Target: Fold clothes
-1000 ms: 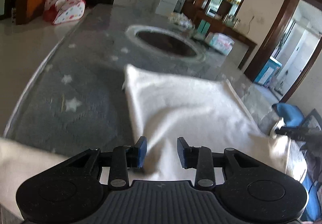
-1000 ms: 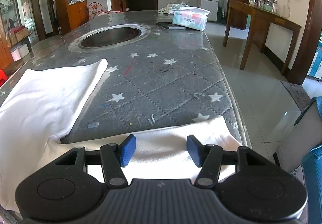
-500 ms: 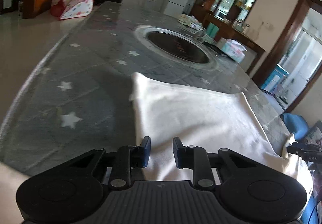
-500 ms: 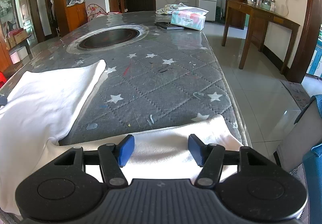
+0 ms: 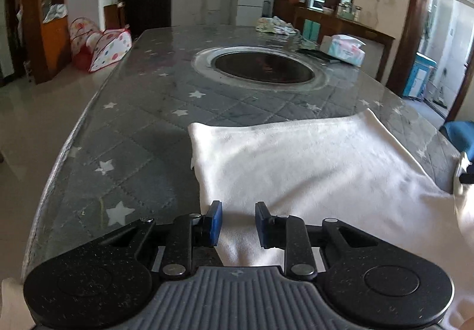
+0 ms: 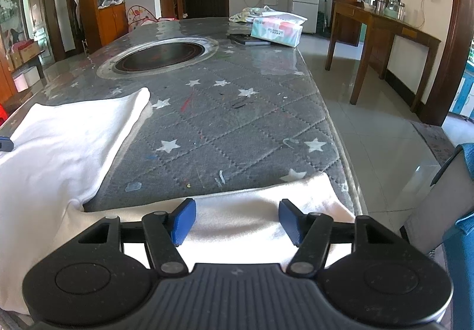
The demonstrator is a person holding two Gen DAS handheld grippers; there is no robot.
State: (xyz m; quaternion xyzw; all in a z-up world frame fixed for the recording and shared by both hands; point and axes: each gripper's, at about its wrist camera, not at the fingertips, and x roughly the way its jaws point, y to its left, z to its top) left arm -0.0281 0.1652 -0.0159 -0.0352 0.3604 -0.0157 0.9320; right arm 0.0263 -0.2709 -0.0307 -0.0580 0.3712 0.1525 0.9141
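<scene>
Cloth fills the near end of the star-quilted table: a white garment lies spread flat, one part reaching toward the round inset hob, another running along the near edge. Left gripper, narrower half a second ago, has parted slightly and straddles a raised pleat without pinching it, so any grip looks released. Right gripper hovers low and level, wide apart, above the near strip.

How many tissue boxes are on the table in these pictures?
1. The tissue box lies at the far right end of the table, beside a dark flat thing, beyond the round inset. The crumpled cloth behind it might hide more.
</scene>
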